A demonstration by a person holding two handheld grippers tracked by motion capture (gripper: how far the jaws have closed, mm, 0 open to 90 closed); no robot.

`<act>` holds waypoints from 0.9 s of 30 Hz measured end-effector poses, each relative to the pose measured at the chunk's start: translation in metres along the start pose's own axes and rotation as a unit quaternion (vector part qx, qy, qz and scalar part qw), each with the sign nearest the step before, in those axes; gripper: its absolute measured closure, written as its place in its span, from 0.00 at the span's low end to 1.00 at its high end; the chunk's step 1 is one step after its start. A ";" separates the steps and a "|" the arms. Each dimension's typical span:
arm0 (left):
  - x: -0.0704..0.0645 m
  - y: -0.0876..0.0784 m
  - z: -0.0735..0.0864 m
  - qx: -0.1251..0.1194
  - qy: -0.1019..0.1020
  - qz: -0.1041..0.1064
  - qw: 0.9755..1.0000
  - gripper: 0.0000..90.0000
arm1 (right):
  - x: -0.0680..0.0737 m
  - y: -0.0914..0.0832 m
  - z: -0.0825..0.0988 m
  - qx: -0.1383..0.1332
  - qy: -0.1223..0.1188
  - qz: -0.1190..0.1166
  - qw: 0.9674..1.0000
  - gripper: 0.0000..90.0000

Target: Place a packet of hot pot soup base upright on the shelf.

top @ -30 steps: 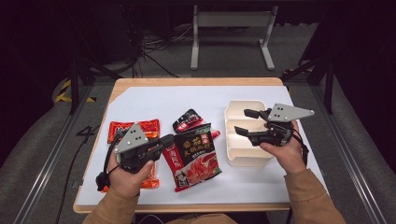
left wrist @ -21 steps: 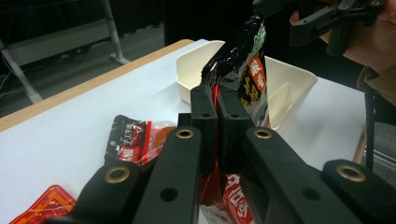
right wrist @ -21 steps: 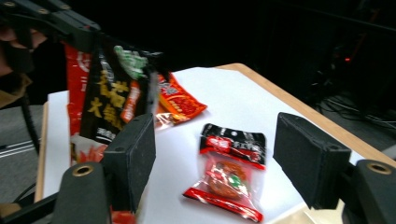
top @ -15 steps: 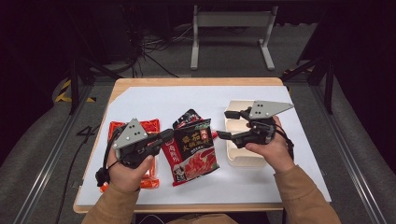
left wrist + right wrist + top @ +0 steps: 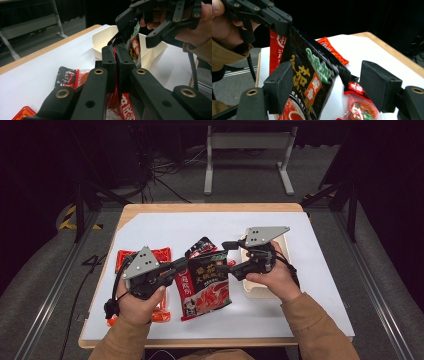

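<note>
A large red and black sauce packet (image 5: 205, 282) is lifted by its left edge off the white sheet. My left gripper (image 5: 183, 264) is shut on that edge, and the left gripper view shows the jaws (image 5: 116, 53) pressed together on the packet (image 5: 133, 47). My right gripper (image 5: 223, 256) points left, its jaws astride the packet's upper right corner. Those jaws have just been opening. In the right gripper view (image 5: 330, 85) the packet (image 5: 312, 75) stands between widely spaced pads that do not press on it.
A white rectangular container (image 5: 260, 287) lies under the right hand. A red packet (image 5: 155, 254), a small black and red packet (image 5: 202, 245) and an orange packet (image 5: 161, 314) lie around the left hand. The white sheet (image 5: 165, 227) covers a wooden table.
The right gripper has moved left, from above the white container to the packet's right corner. The left gripper has stayed in place, still holding the packet.
</note>
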State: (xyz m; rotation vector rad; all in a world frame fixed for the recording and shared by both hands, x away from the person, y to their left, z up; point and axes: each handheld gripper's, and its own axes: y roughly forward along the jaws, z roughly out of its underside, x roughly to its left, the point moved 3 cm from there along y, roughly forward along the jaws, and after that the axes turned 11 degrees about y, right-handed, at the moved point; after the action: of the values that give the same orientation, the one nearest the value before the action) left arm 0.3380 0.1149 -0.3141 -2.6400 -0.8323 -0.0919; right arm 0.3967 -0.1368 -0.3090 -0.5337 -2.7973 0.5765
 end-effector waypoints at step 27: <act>0.000 -0.007 -0.003 -0.038 -0.014 0.017 0.999 0.98 | -0.004 0.043 0.017 0.052 0.035 -0.091 0.994 0.75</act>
State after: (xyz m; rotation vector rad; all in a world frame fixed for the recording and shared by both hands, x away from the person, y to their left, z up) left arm 0.3341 0.1192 -0.3091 -2.7310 -0.8083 -0.0802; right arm 0.4083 -0.1072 -0.3425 -0.2676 -2.6943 0.6458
